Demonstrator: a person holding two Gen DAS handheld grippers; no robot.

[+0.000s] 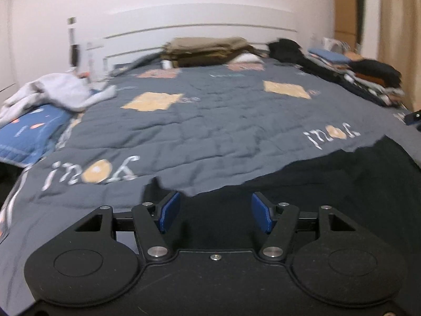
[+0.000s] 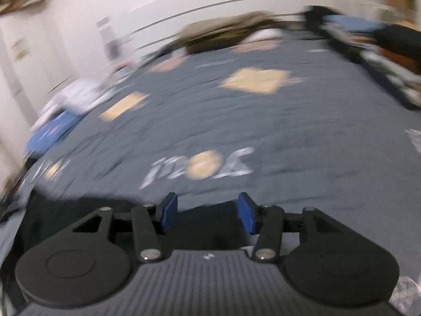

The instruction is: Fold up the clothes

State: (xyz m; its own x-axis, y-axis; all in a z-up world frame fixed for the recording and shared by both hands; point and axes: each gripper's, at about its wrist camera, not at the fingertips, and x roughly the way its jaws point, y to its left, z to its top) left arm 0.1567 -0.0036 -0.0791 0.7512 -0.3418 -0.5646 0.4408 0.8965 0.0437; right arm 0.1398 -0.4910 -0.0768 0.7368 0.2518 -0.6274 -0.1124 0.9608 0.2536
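Two spread, empty claws, left [image 1: 215, 212] and right [image 2: 208, 212], over black garment [image 1: 329, 184]; quilt [image 1: 210, 121] lettering unreadable.

Matt quilted cloth bedspread [image 1: 210, 121], finely creased. Soft matt black garment [image 1: 342, 184]. Matt black plastic left gripper [image 1: 215, 212], blue rubbery pads [image 1: 170, 212]

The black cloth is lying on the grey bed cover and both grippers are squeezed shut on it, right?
Not quite. The black cloth does lie on the grey quilted bed cover, but the left gripper and right gripper are both open, jaws apart above it, as each wrist view shows.
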